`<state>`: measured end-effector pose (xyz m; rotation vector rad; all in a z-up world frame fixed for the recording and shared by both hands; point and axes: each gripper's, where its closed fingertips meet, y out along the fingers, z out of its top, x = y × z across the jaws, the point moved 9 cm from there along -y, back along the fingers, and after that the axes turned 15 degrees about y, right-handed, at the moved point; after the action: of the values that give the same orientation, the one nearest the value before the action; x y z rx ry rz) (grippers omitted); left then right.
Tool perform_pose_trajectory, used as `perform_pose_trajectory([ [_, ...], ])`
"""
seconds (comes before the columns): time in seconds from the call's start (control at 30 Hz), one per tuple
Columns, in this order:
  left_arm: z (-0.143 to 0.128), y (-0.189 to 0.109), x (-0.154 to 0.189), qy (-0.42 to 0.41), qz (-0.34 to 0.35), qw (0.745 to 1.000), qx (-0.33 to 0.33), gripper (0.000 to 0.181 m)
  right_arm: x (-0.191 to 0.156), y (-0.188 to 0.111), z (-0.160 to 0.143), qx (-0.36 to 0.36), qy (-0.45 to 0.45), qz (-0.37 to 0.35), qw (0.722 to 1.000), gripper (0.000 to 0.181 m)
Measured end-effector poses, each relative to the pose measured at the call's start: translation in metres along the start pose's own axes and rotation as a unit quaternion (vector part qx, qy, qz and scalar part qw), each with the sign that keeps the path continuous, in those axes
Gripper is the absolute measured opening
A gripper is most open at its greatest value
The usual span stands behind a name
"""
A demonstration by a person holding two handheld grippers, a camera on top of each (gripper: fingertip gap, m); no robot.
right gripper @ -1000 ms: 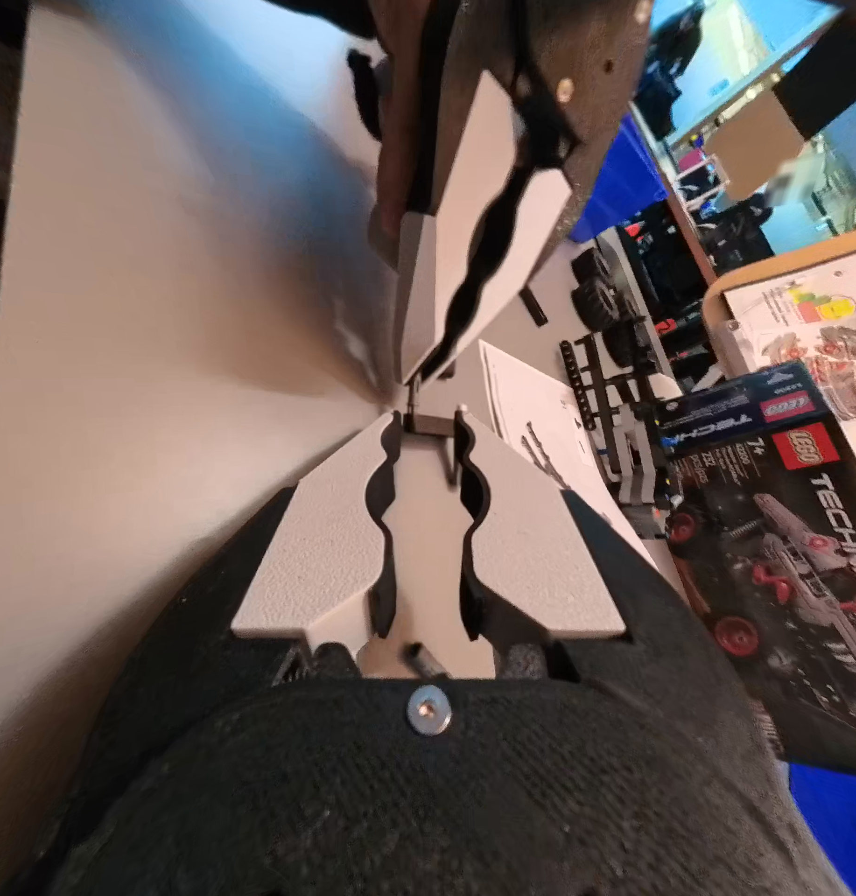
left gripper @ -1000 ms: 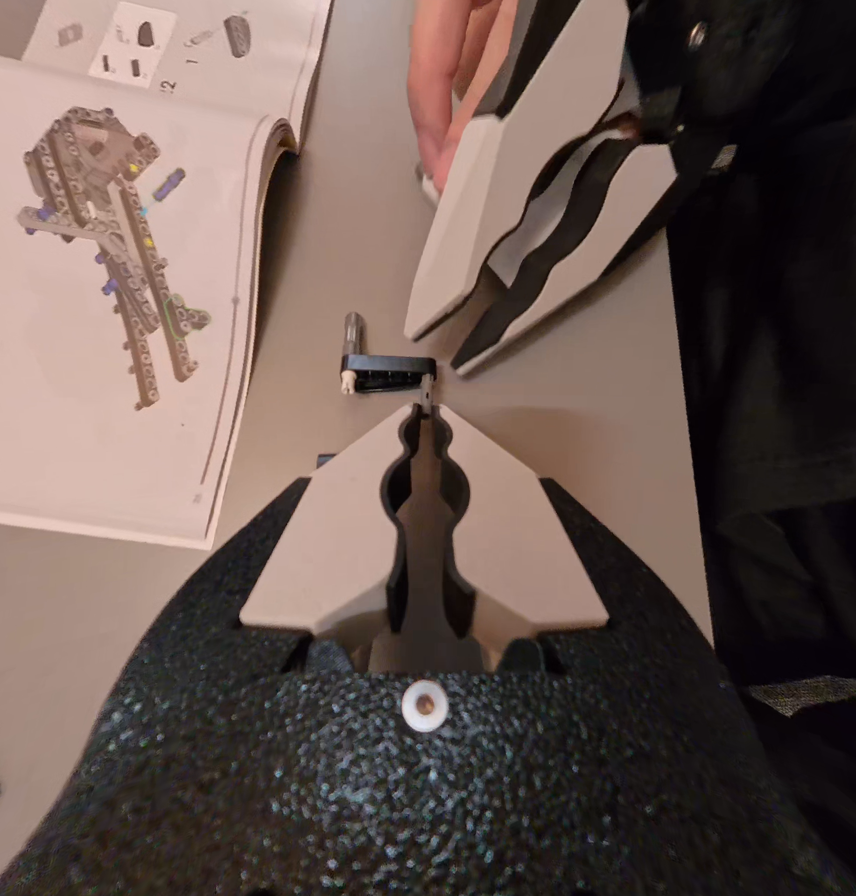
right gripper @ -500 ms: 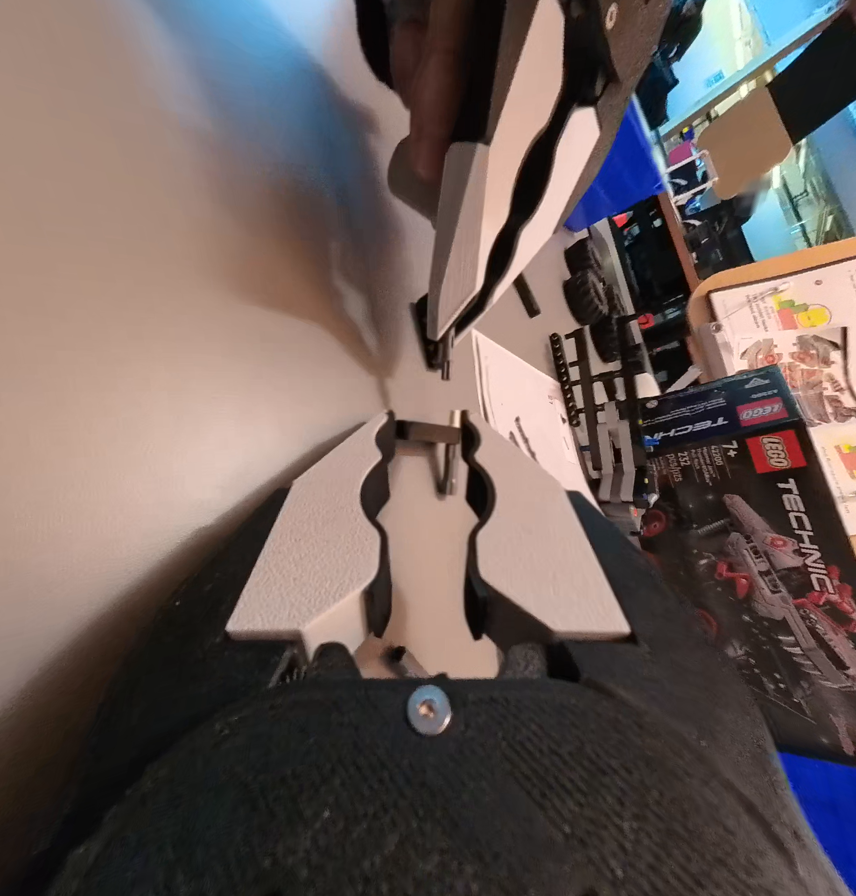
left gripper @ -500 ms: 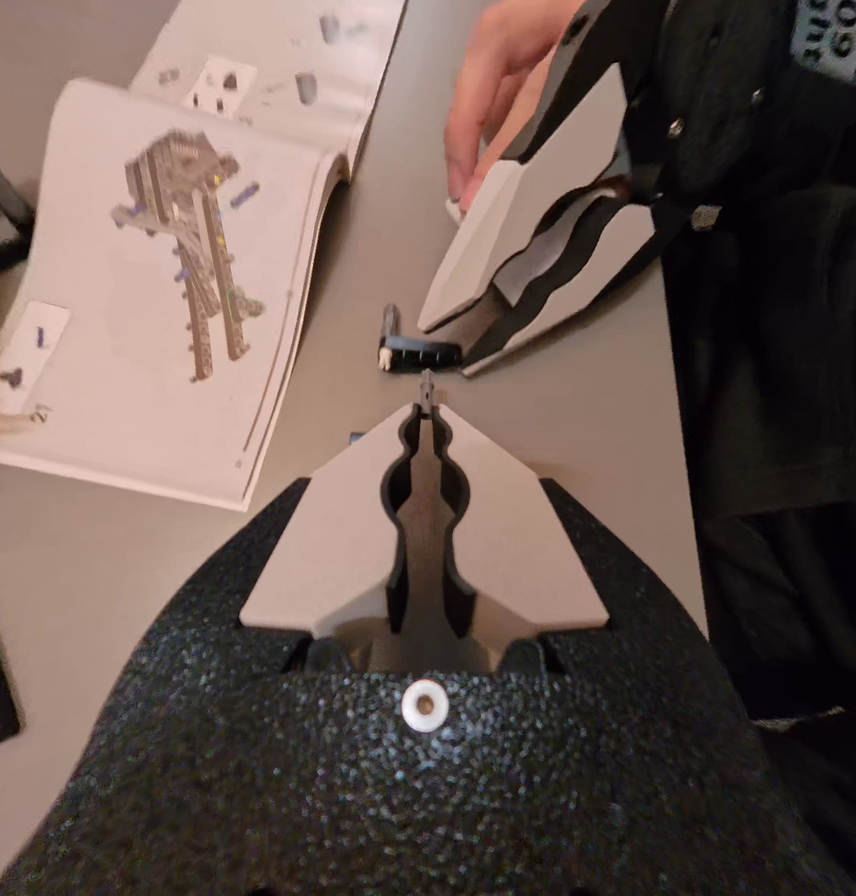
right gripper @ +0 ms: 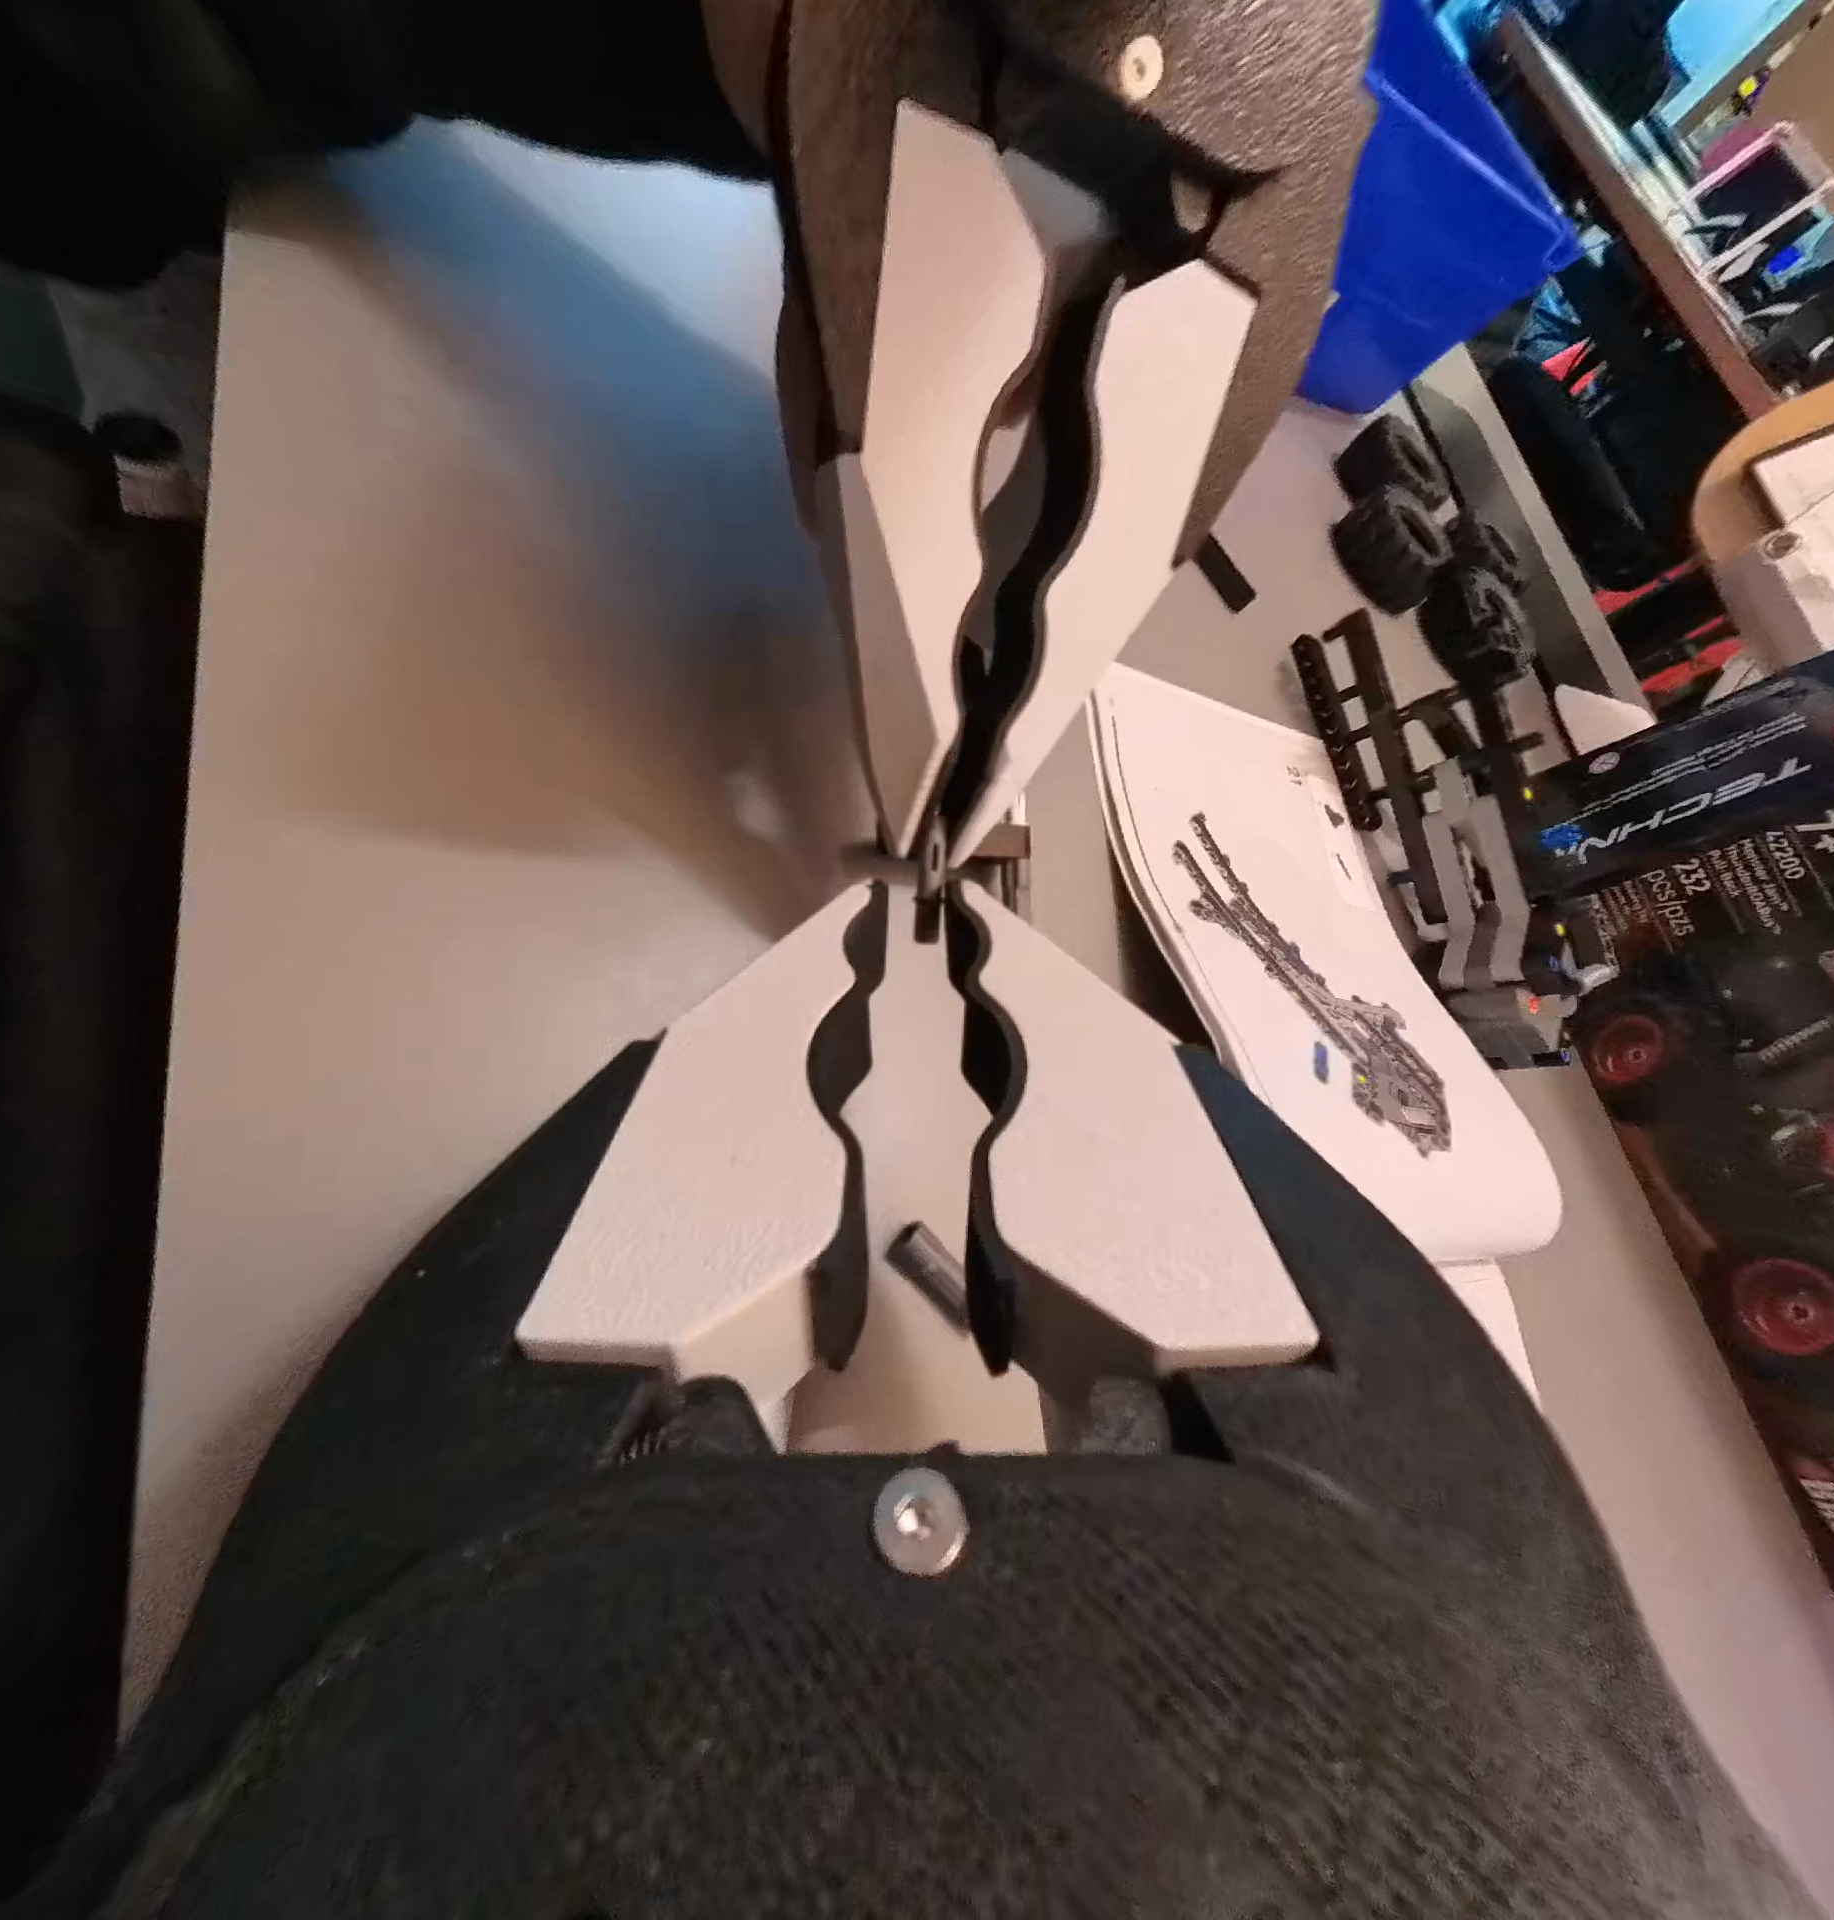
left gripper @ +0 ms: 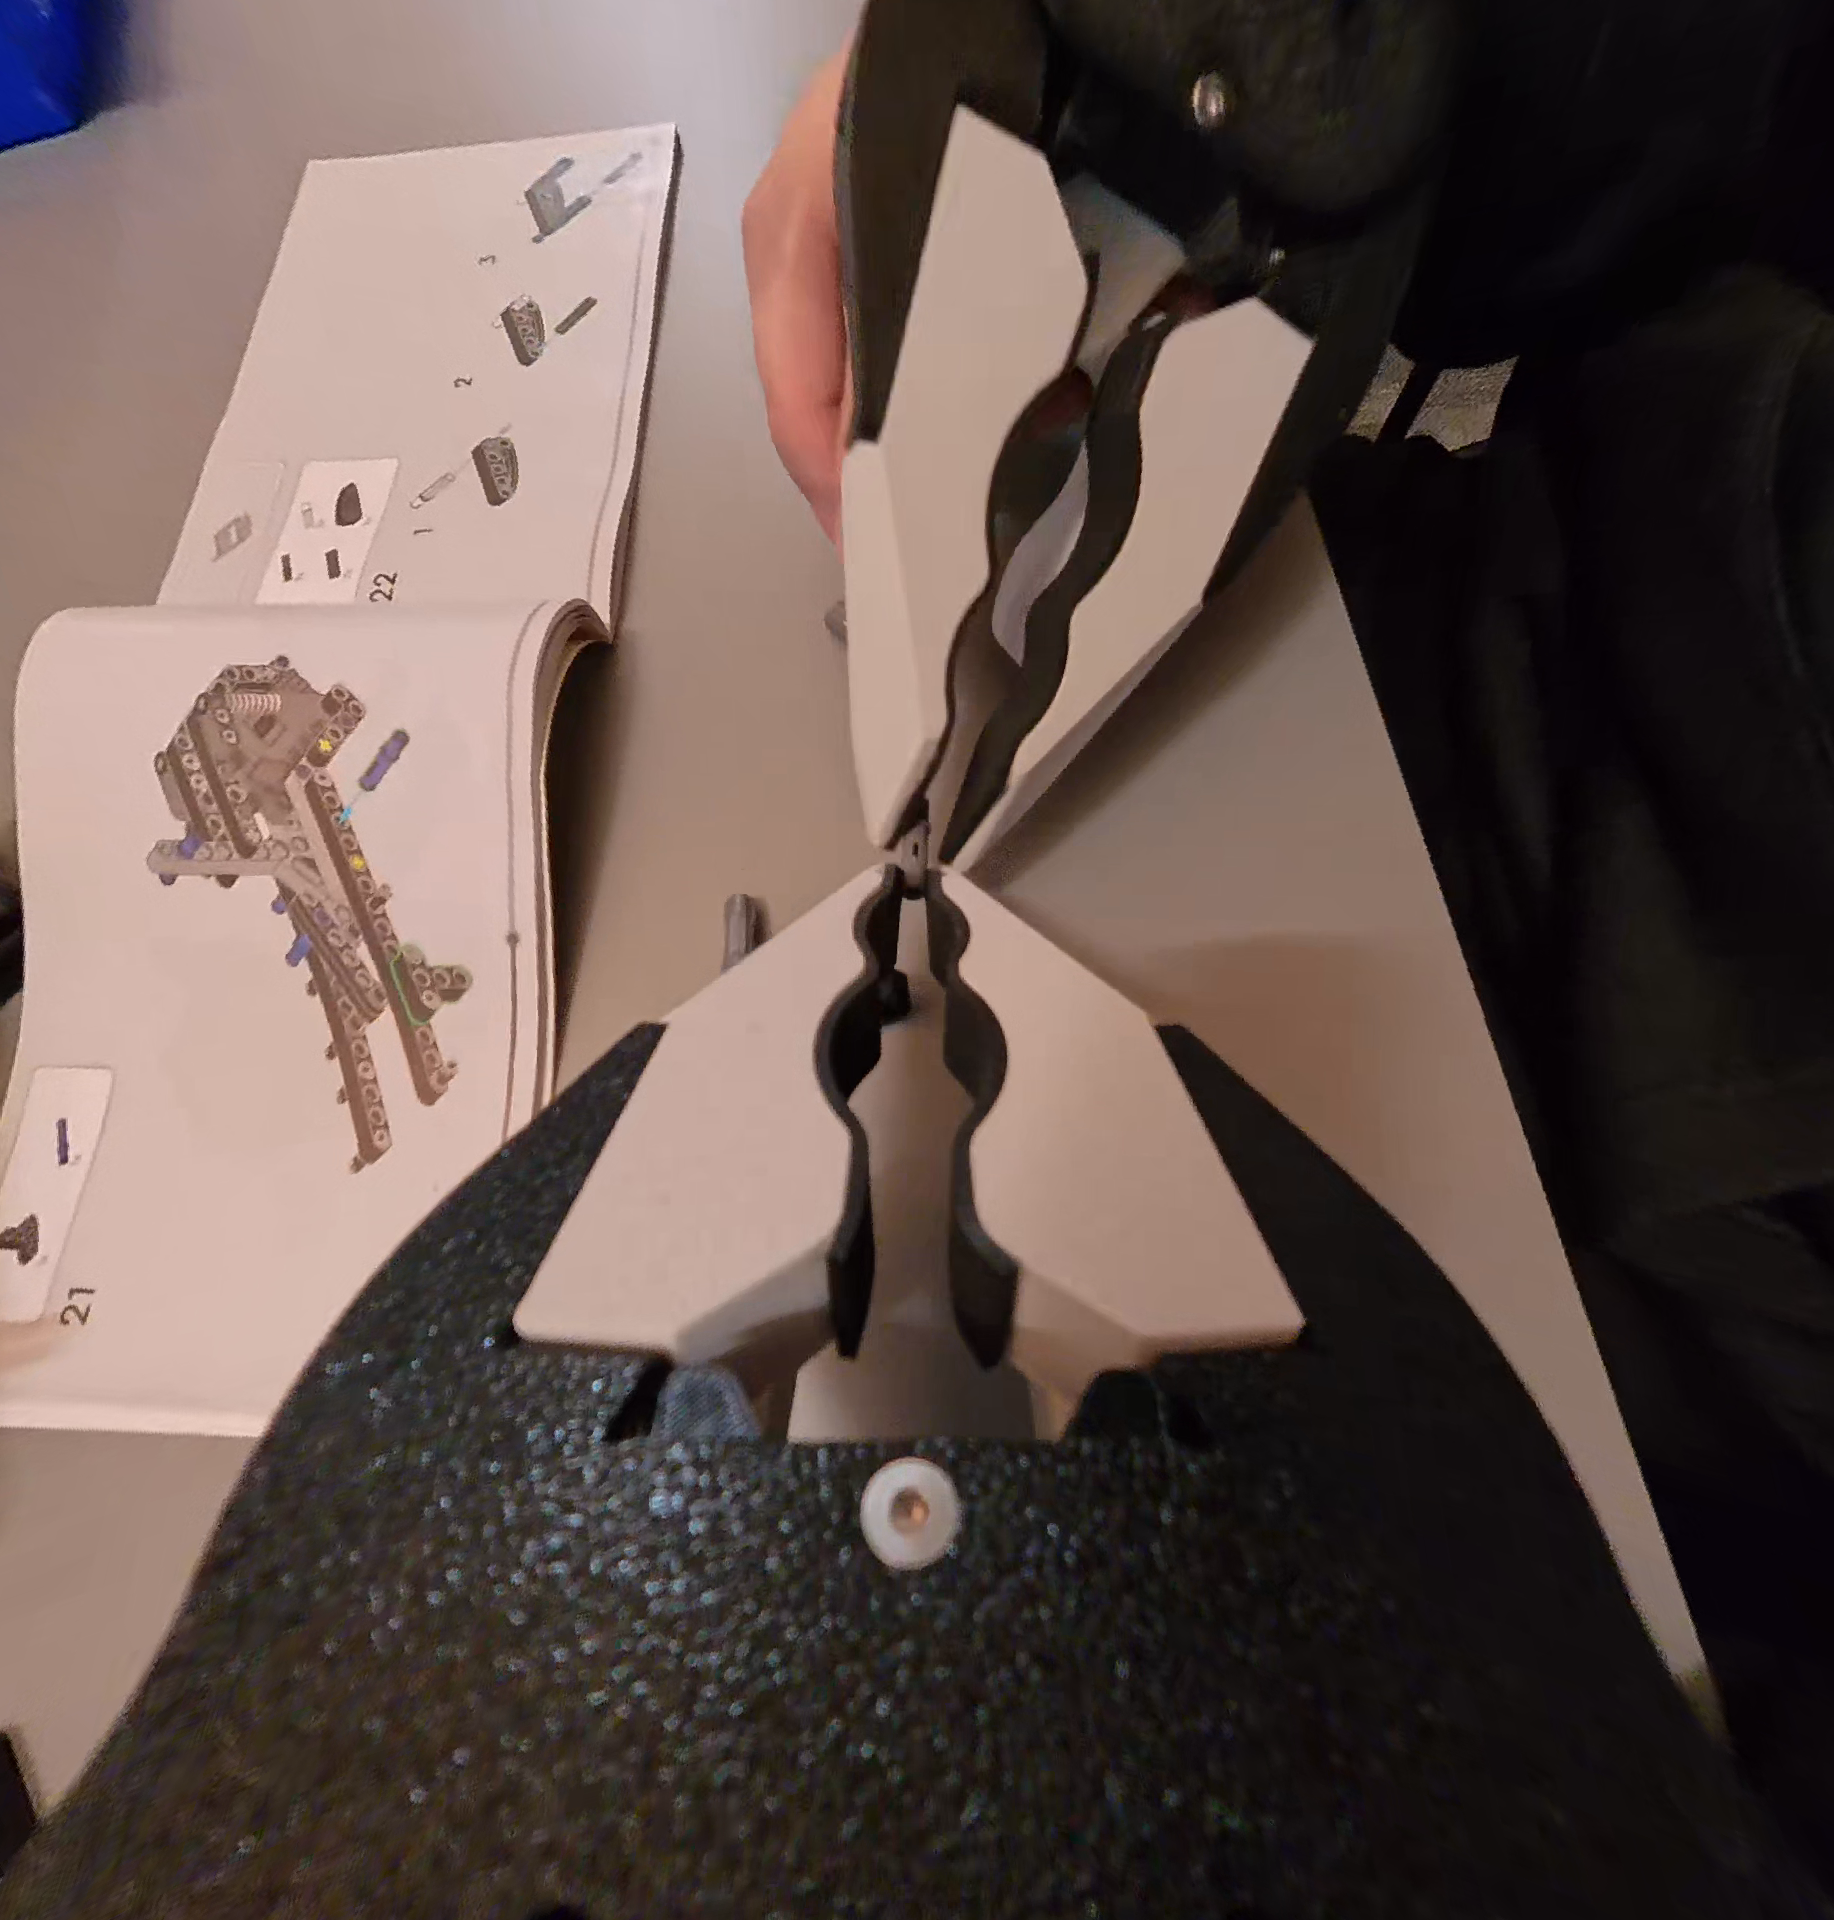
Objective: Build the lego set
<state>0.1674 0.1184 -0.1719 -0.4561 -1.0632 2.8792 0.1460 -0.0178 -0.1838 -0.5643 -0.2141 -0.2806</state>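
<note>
My left gripper (left gripper: 908,883) and right gripper (right gripper: 923,899) meet tip to tip just above the grey table (left gripper: 1152,883). The left one is shut on a small black pin (left gripper: 913,844) that sticks out of its tips. The right one, seen from above in the left wrist view (left gripper: 918,826), is shut on a small black beam (right gripper: 928,883), seen end-on. Pin and beam touch where the tips meet. A grey axle (left gripper: 738,920) shows beside the left fingers, and it also shows in the right wrist view (right gripper: 999,850). The joint itself is hidden by the fingers.
An open instruction booklet (left gripper: 300,831) lies left of the grippers. The set's box (right gripper: 1744,987), a partly built frame (right gripper: 1453,790), black tyres (right gripper: 1412,530) and a blue bin (right gripper: 1432,208) stand beyond. A loose dark pin (right gripper: 928,1273) lies on the table. A hand (left gripper: 799,343) holds the right gripper. Left tips and right tips are each some 4 cm from the grey axle (left gripper: 738,920).
The grippers have closed the gap and now touch tip to tip. The right gripper has swung more upright, and its beam now shows end-on. The left gripper still holds the pin.
</note>
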Motion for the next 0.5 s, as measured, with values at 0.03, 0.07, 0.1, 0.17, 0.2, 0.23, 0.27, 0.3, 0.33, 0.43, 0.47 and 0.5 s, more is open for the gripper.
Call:
perform_pose_trajectory([
  [0.03, 0.000, 0.000, 0.000, -0.001, -0.001, 1.000, 0.001, 0.002, -0.001, 0.001, -0.001, 0.000, -0.009, -0.007, 1.000, 0.006],
  [0.07, -0.001, 0.000, 0.000, -0.002, -0.004, 1.000, 0.003, 0.002, -0.001, 0.002, -0.001, 0.003, -0.014, -0.012, 1.000, 0.003],
  [0.1, -0.001, 0.000, 0.000, -0.003, -0.004, 1.000, 0.005, 0.001, -0.002, 0.003, -0.001, 0.004, -0.016, -0.014, 1.000, 0.003],
  [0.17, -0.002, 0.000, 0.000, -0.006, -0.004, 1.000, 0.006, 0.004, -0.002, 0.003, -0.002, 0.003, -0.023, -0.018, 1.000, 0.003],
  [0.2, -0.003, 0.000, 0.000, -0.007, -0.001, 1.000, 0.004, 0.008, -0.002, 0.004, -0.002, 0.002, -0.024, -0.019, 1.000, 0.003],
  [0.23, -0.004, -0.001, -0.001, -0.009, 0.011, 1.000, -0.004, 0.011, -0.001, 0.005, -0.003, 0.000, -0.023, -0.023, 0.999, 0.003],
  [0.27, -0.005, -0.003, -0.003, -0.013, 0.021, 1.000, -0.016, 0.014, -0.001, 0.006, -0.004, -0.007, -0.025, -0.027, 0.999, 0.003],
  [0.3, -0.006, -0.008, -0.003, -0.015, 0.028, 0.999, -0.026, 0.019, -0.001, 0.007, -0.006, -0.018, -0.027, -0.024, 0.999, 0.003],
  [0.33, -0.007, -0.013, -0.004, -0.016, 0.041, 0.998, -0.035, 0.027, -0.002, 0.008, -0.008, -0.028, -0.028, -0.018, 0.999, 0.003],
  [0.43, -0.011, -0.022, -0.005, -0.021, 0.064, 0.996, -0.056, 0.037, -0.002, 0.010, -0.009, -0.028, -0.030, -0.024, 0.999, 0.003],
  [0.47, -0.013, -0.020, -0.005, -0.020, 0.062, 0.996, -0.063, 0.039, -0.002, 0.010, -0.010, -0.026, -0.030, -0.025, 0.999, 0.003],
  [0.5, -0.014, -0.018, -0.004, -0.019, 0.058, 0.996, -0.070, 0.041, -0.001, 0.011, -0.010, -0.025, -0.030, -0.029, 0.999, 0.003],
])
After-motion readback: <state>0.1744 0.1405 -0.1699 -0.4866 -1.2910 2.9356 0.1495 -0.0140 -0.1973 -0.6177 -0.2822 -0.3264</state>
